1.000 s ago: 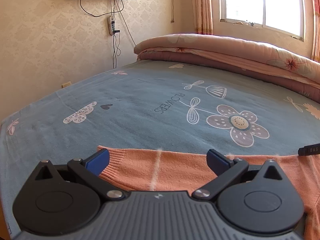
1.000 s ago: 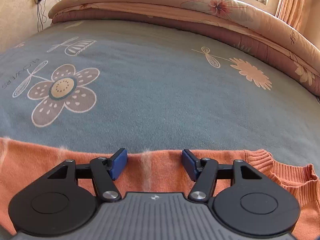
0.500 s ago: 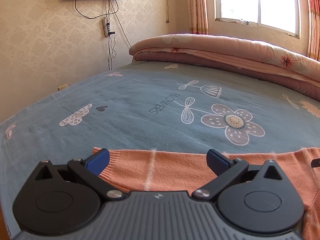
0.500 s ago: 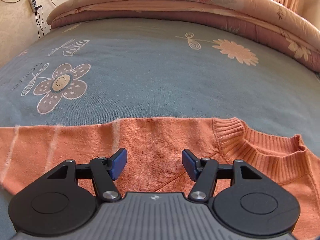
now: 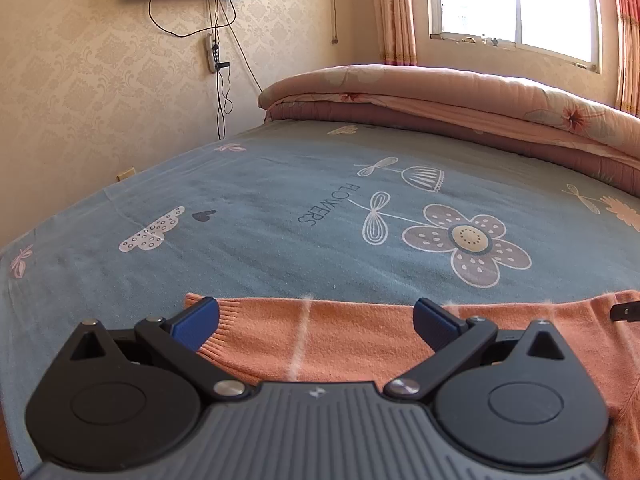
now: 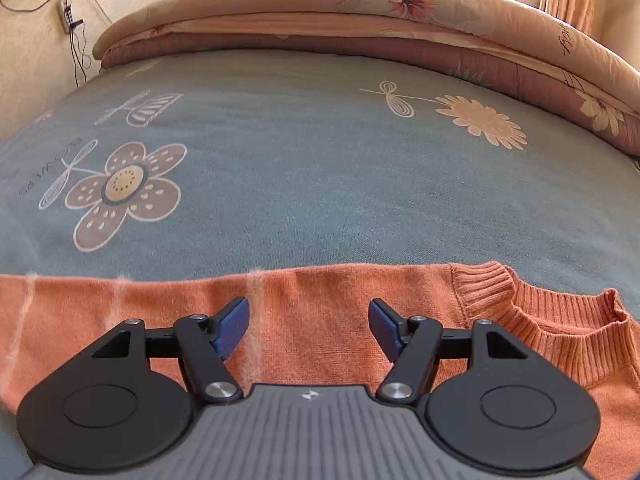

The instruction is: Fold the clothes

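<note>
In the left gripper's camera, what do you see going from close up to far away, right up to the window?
left gripper → orange sweater → blue flowery bedsheet → folded pink quilt → window
</note>
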Available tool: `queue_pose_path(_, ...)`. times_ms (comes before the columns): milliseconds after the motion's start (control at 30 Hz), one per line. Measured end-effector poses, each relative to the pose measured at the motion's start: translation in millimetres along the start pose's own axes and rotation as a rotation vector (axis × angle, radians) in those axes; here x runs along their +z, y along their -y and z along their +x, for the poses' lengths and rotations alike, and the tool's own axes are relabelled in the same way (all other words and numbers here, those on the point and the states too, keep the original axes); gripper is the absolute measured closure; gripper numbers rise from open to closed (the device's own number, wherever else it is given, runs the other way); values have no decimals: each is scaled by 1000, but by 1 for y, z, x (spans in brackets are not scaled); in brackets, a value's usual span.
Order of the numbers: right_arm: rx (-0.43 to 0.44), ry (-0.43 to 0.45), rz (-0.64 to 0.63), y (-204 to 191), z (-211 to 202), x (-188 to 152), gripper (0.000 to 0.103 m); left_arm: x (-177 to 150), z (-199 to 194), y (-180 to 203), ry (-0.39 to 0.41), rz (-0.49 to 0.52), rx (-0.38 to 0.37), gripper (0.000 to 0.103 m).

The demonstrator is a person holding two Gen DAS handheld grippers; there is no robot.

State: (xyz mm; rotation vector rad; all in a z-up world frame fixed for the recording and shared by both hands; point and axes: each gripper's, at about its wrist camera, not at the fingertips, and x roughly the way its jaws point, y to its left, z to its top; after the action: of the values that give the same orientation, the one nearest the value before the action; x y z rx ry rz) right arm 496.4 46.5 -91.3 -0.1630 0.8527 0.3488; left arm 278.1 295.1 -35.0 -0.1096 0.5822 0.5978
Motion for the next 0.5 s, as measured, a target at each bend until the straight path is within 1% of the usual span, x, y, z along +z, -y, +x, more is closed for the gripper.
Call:
queue_pose_path(33,-19,0,-15,-3,6,0,32,0,0,0,1,2,-1,1)
queue_pose_path(100,-37,8,-17,-4,14,5,26,0,-1,0,5,1,-3,1)
queue_pose_path(200,-37,8,25,3,6,18,27,0,1,2,1,5,-7,1)
queue_pose_path(300,-30,39,-6,10,-26,24,26,0,1,4,-5,15,-10,1)
queue_pose_path(333,-18,36,-7,17,-37,24,26,0,1,5,-4,18,-13,1)
queue_pose_path(433,14,22,-4,37,-67,23,20,0,-3,6,4,20,-24,1)
queue_pose_path(500,19,-12,48,56,-69,19,18,0,-4,6,8,18,-27,1)
